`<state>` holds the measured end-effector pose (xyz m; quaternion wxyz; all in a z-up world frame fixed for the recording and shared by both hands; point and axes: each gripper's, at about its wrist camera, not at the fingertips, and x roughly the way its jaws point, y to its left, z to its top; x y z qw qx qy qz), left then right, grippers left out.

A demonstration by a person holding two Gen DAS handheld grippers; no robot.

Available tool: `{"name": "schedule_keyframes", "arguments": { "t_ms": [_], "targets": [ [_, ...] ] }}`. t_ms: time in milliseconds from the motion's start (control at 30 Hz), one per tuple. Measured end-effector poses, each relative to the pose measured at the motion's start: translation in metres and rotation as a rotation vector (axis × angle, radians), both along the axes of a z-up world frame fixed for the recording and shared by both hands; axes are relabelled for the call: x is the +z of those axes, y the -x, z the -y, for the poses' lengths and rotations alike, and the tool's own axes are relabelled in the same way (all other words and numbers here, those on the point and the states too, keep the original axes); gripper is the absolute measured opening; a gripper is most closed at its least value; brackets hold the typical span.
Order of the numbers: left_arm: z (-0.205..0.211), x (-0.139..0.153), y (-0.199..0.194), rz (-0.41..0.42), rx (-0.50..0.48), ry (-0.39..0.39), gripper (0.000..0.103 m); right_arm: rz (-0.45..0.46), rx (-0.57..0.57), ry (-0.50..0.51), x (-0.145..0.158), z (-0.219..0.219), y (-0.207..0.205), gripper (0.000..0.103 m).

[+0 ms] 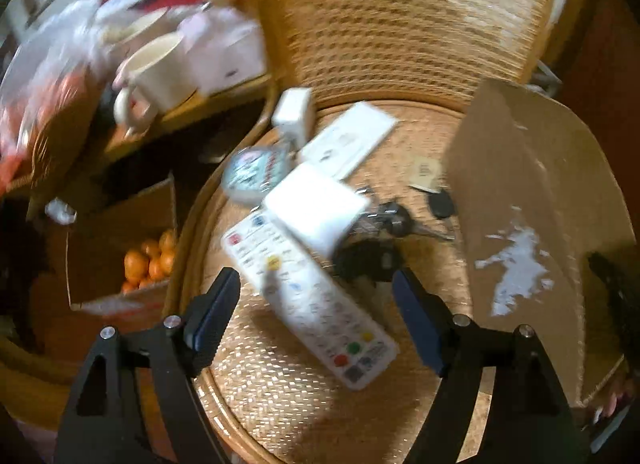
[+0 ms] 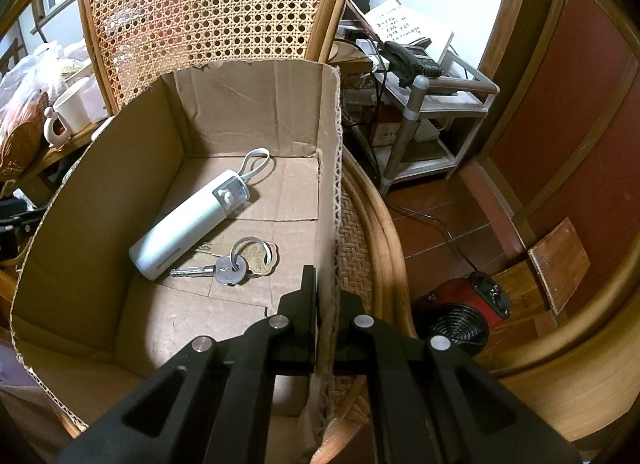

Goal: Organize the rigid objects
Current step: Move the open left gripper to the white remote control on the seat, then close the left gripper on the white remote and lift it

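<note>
The left tongs point(image 1: 314, 292) stand spread wide above a woven rattan chair seat point(image 1: 280, 384), nothing pinched; a long white remote control with coloured buttons point(image 1: 308, 296) lies between and just beyond their fingers. Further ahead sit a white rectangular box point(image 1: 316, 210) and dark keys point(image 1: 384, 220). The right tongs point(image 2: 324, 284) pinch the brown cardboard box's wall point(image 2: 330, 184); inside, to their left, lie a pale cylindrical device with a loop point(image 2: 188, 224) and a silver key on a ring point(image 2: 224, 268).

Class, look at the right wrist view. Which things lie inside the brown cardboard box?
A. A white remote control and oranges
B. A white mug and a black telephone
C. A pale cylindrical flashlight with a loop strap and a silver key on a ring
C: the pale cylindrical flashlight and the silver key lie on the floor of the brown cardboard box.
</note>
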<state>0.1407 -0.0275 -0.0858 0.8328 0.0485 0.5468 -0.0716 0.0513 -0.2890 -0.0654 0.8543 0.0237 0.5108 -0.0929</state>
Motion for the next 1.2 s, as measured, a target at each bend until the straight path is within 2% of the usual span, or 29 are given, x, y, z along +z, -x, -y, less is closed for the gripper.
{"name": "schedule_keyframes", "arguments": {
  "t_ms": [100, 267, 500, 667, 700, 733, 767, 833, 1000, 1033, 1100, 1200],
  "targets": [
    [-0.011, -0.008, -0.007, -0.022, 0.037, -0.012, 0.078, 0.0, 0.0, -0.001, 0.0, -0.001, 0.0, 0.005],
    [-0.015, -0.021, -0.012, -0.069, 0.045, 0.029, 0.078, 0.0, -0.001, 0.0, 0.0, 0.0, 0.0, 0.005],
    [-0.004, -0.043, -0.015, -0.113, 0.037, -0.034, 0.078, 0.0, 0.001, 0.0, 0.0, -0.001, 0.0, 0.005],
    [-0.004, -0.045, -0.012, -0.097, 0.019, -0.032, 0.077, 0.0, 0.008, 0.0, 0.0, 0.001, 0.002, 0.005],
    [-0.004, -0.046, -0.012, -0.099, 0.012, -0.027, 0.076, 0.0, 0.008, 0.001, 0.0, 0.001, 0.002, 0.005],
    [-0.004, -0.048, -0.013, -0.109, 0.002, -0.017, 0.065, 0.0, 0.008, 0.001, 0.0, 0.001, 0.002, 0.005],
    [-0.003, -0.052, -0.014, -0.132, -0.01, 0.0, 0.058, 0.0, 0.008, 0.002, 0.0, 0.001, 0.002, 0.005],
    [-0.001, -0.052, -0.014, -0.119, -0.014, -0.019, 0.055, 0.0, 0.007, 0.001, 0.0, 0.002, 0.003, 0.005],
    [-0.005, -0.05, -0.013, -0.11, 0.0, 0.008, 0.038, 0.0, 0.008, 0.002, 0.0, 0.001, 0.003, 0.005],
    [-0.007, -0.049, -0.012, -0.109, 0.001, 0.026, 0.03, 0.0, 0.007, 0.001, 0.0, 0.001, 0.003, 0.005],
    [-0.01, -0.049, -0.011, -0.117, 0.0, 0.051, 0.027, 0.0, 0.008, 0.002, 0.0, 0.001, 0.003, 0.005],
    [-0.012, -0.049, -0.007, -0.107, -0.012, 0.048, 0.024, 0.0, 0.008, 0.002, 0.0, 0.001, 0.003, 0.005]
  ]
}}
